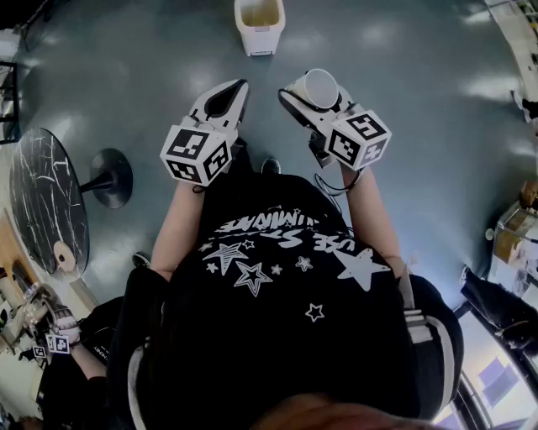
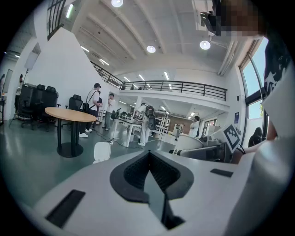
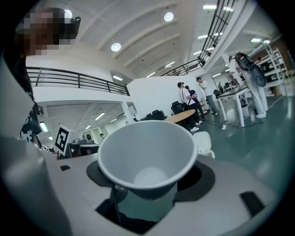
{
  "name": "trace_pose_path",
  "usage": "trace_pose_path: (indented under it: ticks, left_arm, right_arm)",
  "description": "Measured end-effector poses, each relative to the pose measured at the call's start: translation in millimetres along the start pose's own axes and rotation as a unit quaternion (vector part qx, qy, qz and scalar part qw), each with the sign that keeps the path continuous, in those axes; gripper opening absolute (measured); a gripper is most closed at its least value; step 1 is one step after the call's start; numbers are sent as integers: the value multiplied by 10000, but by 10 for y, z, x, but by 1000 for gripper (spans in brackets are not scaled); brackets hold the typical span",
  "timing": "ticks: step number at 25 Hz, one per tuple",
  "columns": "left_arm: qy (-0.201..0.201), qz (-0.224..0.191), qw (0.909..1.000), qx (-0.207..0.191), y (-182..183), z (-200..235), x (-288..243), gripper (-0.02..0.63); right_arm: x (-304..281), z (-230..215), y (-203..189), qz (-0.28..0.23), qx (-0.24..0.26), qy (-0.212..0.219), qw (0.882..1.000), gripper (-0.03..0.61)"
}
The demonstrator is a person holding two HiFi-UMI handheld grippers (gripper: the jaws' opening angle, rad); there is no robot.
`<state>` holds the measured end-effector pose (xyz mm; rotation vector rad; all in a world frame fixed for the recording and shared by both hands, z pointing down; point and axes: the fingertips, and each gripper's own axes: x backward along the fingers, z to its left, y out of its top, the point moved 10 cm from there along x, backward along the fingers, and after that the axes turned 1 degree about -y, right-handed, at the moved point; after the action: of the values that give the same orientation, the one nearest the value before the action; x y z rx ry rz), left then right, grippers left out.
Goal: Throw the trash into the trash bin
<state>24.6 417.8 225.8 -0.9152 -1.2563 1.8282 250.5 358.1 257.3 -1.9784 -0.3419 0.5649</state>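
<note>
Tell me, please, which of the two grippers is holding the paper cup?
The right gripper: its jaws clasp the white paper cup, while the left gripper is shut on nothing.

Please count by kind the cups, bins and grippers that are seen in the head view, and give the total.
cup: 1
bin: 1
grippers: 2 (left gripper, right gripper)
total: 4
</note>
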Motion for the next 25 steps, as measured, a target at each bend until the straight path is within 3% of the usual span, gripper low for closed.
trace_pose_path:
  ticks: [14, 25]
  left_arm:
    - [-94, 111, 9997, 170, 111, 768, -399, 11]
    - [-289, 189, 9993, 126, 530, 1635, -970, 11]
  right_arm:
    - [-537, -302, 128, 211, -274, -362, 9987, 333]
    - [-1354, -703, 549, 177, -514, -669, 9963, 333]
